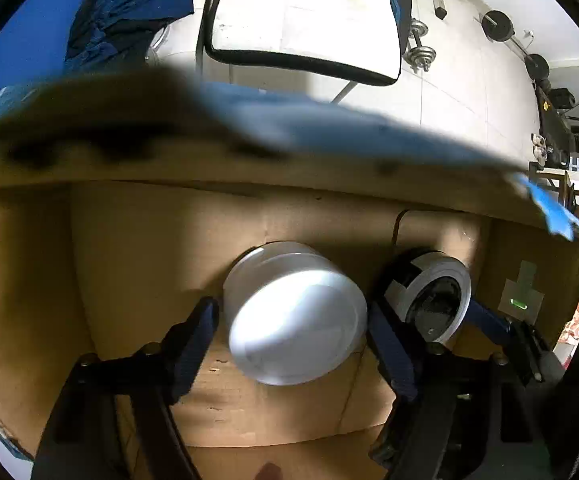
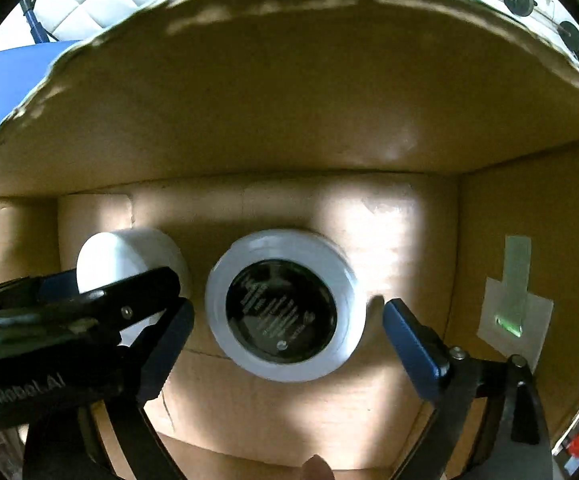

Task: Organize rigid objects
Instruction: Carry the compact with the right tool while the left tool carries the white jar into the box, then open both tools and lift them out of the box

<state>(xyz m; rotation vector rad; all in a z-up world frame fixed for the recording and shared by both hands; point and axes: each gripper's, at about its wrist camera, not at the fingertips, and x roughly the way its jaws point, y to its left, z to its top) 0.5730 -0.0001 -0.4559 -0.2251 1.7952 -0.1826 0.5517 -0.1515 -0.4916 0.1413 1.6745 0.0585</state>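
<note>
Both round containers now sit side by side on the floor of the cardboard box (image 2: 289,128). The left claw (image 1: 291,322) stands spread around the white jar (image 1: 295,316), the right claw (image 2: 287,320) spread around the black-lidded jar (image 2: 283,306). Placing looks finished; next, lift both claws straight up clear.

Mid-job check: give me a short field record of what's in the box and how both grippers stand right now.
container: cardboard box, flaps open
item 1: plain white round tub, on the box floor
item 2: white round tub with black face, beside item 1; contact between them unclear
left gripper: open, astride item 1, pads not pressing
right gripper: open, astride item 2, gap on both sides
held: nothing
</note>
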